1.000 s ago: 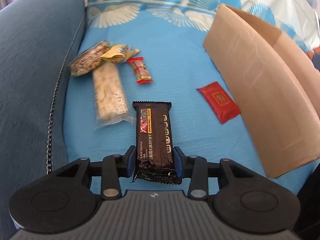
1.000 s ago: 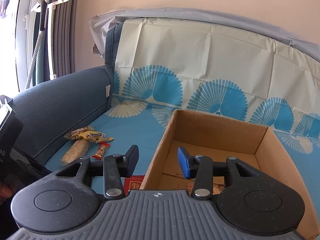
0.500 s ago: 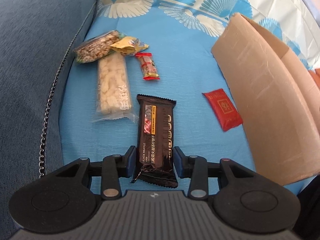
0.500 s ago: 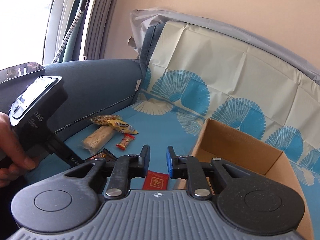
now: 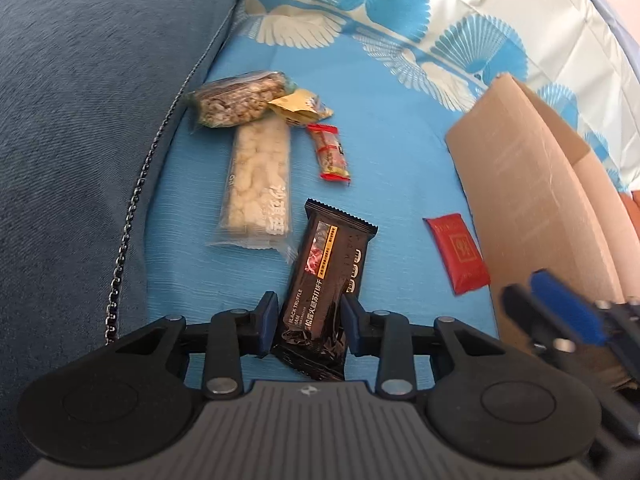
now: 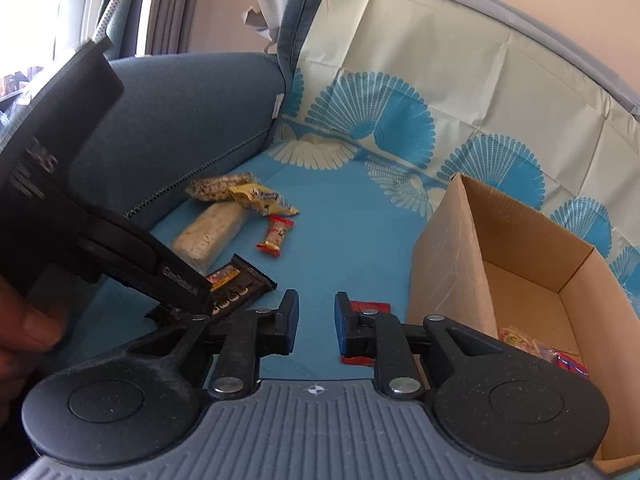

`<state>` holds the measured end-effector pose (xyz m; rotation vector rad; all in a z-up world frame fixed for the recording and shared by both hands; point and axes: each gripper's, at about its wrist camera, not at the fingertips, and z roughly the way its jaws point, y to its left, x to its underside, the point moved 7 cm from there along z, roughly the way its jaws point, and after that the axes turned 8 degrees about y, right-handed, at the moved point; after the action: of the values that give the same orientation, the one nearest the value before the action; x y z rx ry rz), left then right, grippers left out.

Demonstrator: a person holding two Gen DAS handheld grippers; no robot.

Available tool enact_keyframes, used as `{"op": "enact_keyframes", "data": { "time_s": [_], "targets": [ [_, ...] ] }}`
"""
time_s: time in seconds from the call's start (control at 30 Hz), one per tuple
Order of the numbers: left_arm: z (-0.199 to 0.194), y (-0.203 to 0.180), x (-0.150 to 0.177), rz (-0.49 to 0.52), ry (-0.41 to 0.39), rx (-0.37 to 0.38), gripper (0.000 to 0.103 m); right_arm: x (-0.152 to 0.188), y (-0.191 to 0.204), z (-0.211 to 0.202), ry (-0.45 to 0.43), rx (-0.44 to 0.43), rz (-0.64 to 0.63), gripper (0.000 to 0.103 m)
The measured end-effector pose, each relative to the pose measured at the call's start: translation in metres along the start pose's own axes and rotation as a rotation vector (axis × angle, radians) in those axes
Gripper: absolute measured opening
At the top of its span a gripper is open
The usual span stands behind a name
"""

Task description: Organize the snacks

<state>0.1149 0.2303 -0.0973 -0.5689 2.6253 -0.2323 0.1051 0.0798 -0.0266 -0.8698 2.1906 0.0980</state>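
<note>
The left gripper point(image 5: 308, 322) has been closing on the lower end of a black snack bar point(image 5: 326, 280), and its blue pads now press the wrapper's two sides. The bar points up and away from the jaws and leans slightly right. Its wrapper reads "BLACK TRUFFLE HAM" in white beside an orange strip of Chinese characters.

Ahead and to the left of that gripper lies a clear-wrapped pale rice bar point(image 5: 258, 184) with white characters near its lower end. Beyond it are a clear bag of puffed grain point(image 5: 236, 98) and a yellow packet point(image 5: 300, 110), its print too small to read. A small red-ended candy point(image 5: 330, 152) lies just right of the rice bar.

To the right, near the wall of the cardboard box point(image 5: 532, 216), lies a red packet point(image 5: 458, 258) with a gold square emblem.

The right gripper point(image 6: 316, 326) stands empty with a narrow gap between its blue pads, which have just been moving. The red packet lies just behind its right finger. Inside the box on its right are a few wrapped snacks point(image 6: 540, 352). The left tool's black body shows lettering, partly "AS".
</note>
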Motion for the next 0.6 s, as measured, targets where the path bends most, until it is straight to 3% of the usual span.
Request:
{"op": "enact_keyframes", "data": {
  "time_s": [0.27, 0.43, 0.6],
  "targets": [
    [0.001, 0.005, -0.001, -0.016, 0.007, 0.010, 0.036, 0.007, -0.011, 0.068, 0.138, 0.106, 0.060, 0.040],
    [0.002, 0.008, -0.001, -0.031, 0.008, 0.019, 0.037, 0.004, -0.019, 0.103, 0.183, 0.187, 0.061, 0.042],
    [0.002, 0.009, -0.001, -0.036, 0.008, 0.027, 0.037, 0.003, -0.027, 0.122, 0.215, 0.205, 0.090, 0.042]
  ]
}}
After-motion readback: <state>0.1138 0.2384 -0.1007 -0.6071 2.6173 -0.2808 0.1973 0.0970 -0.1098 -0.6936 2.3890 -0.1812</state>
